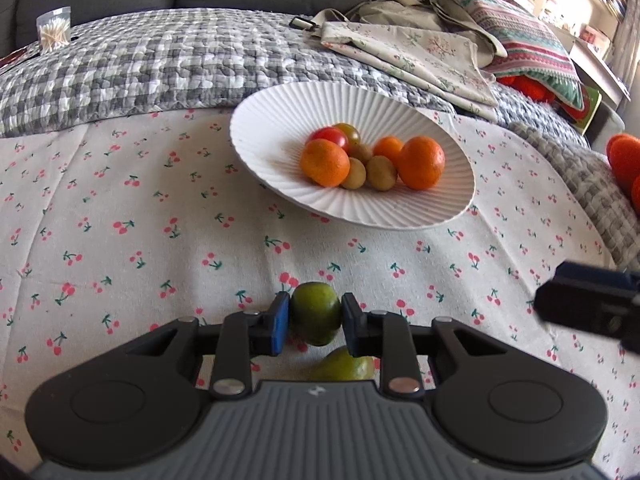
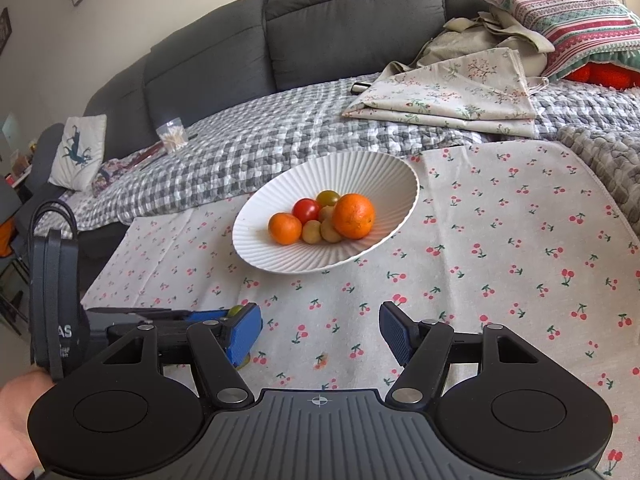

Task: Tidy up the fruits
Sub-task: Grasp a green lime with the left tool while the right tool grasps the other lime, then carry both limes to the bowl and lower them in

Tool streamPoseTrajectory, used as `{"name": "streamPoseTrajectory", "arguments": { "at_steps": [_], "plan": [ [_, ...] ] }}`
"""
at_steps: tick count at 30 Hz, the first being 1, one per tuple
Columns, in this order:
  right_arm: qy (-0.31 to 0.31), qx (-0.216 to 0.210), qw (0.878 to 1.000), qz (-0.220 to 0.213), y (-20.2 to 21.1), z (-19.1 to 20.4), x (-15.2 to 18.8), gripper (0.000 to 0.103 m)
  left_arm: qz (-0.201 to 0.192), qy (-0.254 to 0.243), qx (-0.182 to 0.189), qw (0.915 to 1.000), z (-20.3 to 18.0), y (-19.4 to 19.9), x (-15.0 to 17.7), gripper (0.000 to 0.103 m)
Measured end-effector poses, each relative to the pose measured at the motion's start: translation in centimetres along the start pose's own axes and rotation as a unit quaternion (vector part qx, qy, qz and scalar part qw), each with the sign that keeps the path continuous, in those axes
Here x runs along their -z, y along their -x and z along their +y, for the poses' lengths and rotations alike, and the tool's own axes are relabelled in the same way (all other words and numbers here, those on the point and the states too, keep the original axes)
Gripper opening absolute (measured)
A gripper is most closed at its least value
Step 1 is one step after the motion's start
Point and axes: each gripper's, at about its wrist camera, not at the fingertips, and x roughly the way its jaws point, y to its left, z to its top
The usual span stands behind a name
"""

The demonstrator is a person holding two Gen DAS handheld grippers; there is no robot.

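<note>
Left hand-held gripper (image 1: 315, 317) at bottom centre of left wrist frame, blue pads pinching a green lime (image 1: 316, 312), seemingly lifted a little off the cherry-print cloth (image 1: 140, 208). Second green fruit (image 1: 344, 366) directly below it in the frame, partly hidden behind the gripper body, lying on the cloth. Right hand-held gripper (image 2: 322, 330) at bottom centre of right wrist frame, fingers spread wide, nothing between them, hovering over bare cloth.

White ribbed bowl (image 1: 280, 104) in centre of left frame, upper centre in right frame, sitting on the cloth. Already inside: large orange (image 1: 421, 162), mandarin (image 1: 325, 162), another small orange one behind (image 1: 388, 146), red tomato (image 1: 330, 136), greenish tomato (image 1: 347, 130), several small brown-green fruits (image 1: 382, 173). Exact count of the small ones hard to tell, bunched together.

Progress estimate: well advanced, most fruit collected in the bowl. Remaining, judging by these views: held lime to carry up-frame to the bowl, then the second green fruit on the cloth. Orange shapes (image 1: 624, 160) at right edge of left frame, unclear whether fruit or something else. No other loose fruit visible on the cloth in the right frame.

Background only: grey checked blanket (image 1: 160, 68), folded floral fabric (image 1: 420, 52), cotton swab container (image 1: 54, 28) at upper left.
</note>
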Motion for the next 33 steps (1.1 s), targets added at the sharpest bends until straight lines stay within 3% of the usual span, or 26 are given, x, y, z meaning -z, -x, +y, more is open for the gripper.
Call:
{"name": "streamPoseTrajectory", "arguments": {
  "at_steps": [10,21,22,24,25,33],
  "plan": [
    [0.033,-0.041,0.998,0.032,-2.6,2.2,1.2,0.066,-0.042,0.034,-0.004,0.9985,2.5,4.4,-1.8,0.026],
    [0.095,-0.058,0.993,0.048,-6.8,6.5,2.6,0.066,-0.055,0.070,-0.016,0.9959,4.9,6.0,-2.7,0.026],
    [0.098,-0.058,0.992,0.051,-7.3,6.8,2.8,0.064,-0.055,0.071,-0.016,0.9959,5.0,6.0,-2.7,0.026],
    [0.112,-0.052,0.991,0.056,-8.1,7.4,3.3,0.050,-0.052,0.071,-0.017,0.9960,5.0,5.9,-2.6,0.026],
    [0.121,-0.048,0.990,0.058,-8.4,7.7,3.5,0.033,-0.051,0.070,-0.017,0.9961,4.9,5.9,-2.6,0.026],
    [0.123,-0.040,0.990,0.051,-7.6,7.6,3.0,0.033,-0.054,0.066,-0.020,0.9961,4.7,6.0,-2.5,0.026]
  ]
}}
